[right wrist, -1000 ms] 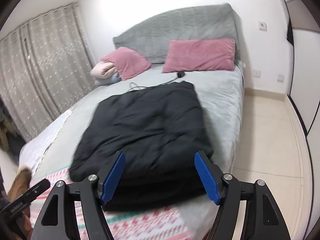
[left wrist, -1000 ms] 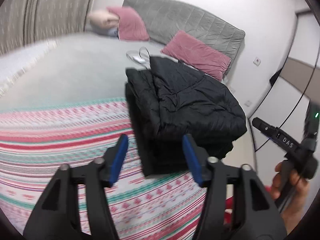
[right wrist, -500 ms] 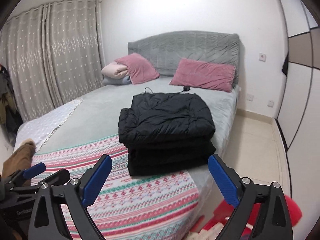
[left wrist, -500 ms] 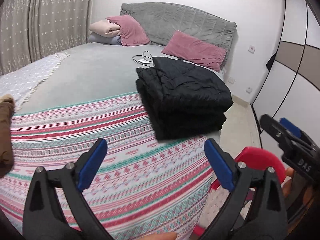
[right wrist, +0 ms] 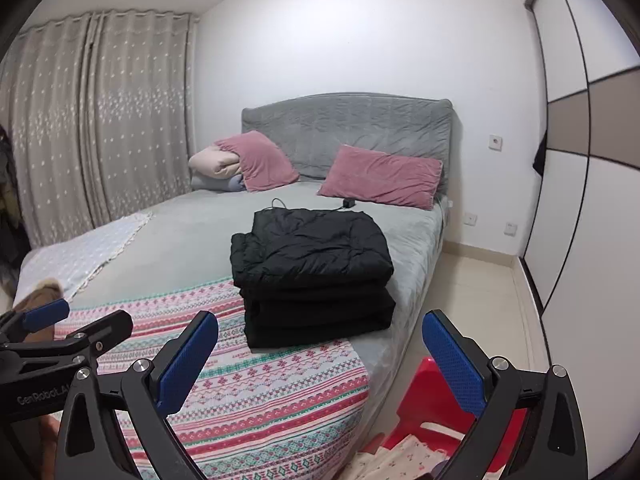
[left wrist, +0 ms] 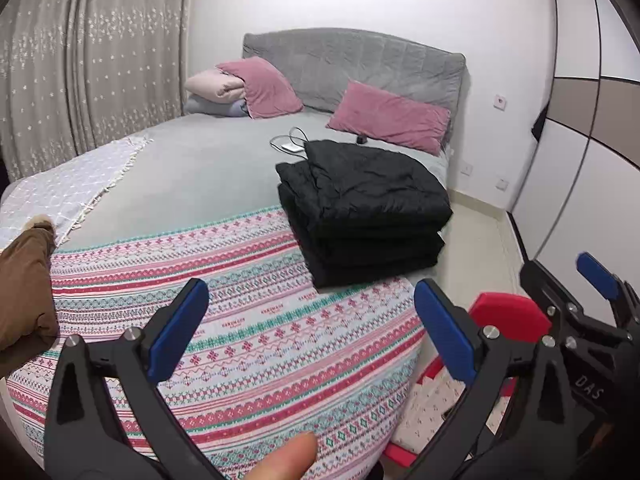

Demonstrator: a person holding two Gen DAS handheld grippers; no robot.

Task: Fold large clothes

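Observation:
A black puffy jacket (left wrist: pixel 364 208) lies folded in a thick stack on the right side of the bed, partly on the striped blanket (left wrist: pixel 248 340). It also shows in the right wrist view (right wrist: pixel 312 272). My left gripper (left wrist: pixel 312 332) is open and empty, held back over the foot of the bed. My right gripper (right wrist: pixel 320 360) is open and empty, well short of the jacket. The right gripper also shows at the right edge of the left wrist view (left wrist: pixel 592 320), and the left gripper at the left edge of the right wrist view (right wrist: pixel 48 344).
A brown garment (left wrist: pixel 24 280) lies at the bed's left edge. Two pink pillows (left wrist: pixel 388 120) lean on the grey headboard (left wrist: pixel 360 64). A cable and charger (left wrist: pixel 292 144) lie behind the jacket. A red stool (right wrist: pixel 436 400) stands on the floor by the bed's corner. A wardrobe (right wrist: pixel 580 200) lines the right wall.
Both grippers have pulled back from the folded jacket and their jaws have opened wider. The jacket stays folded on the bed.

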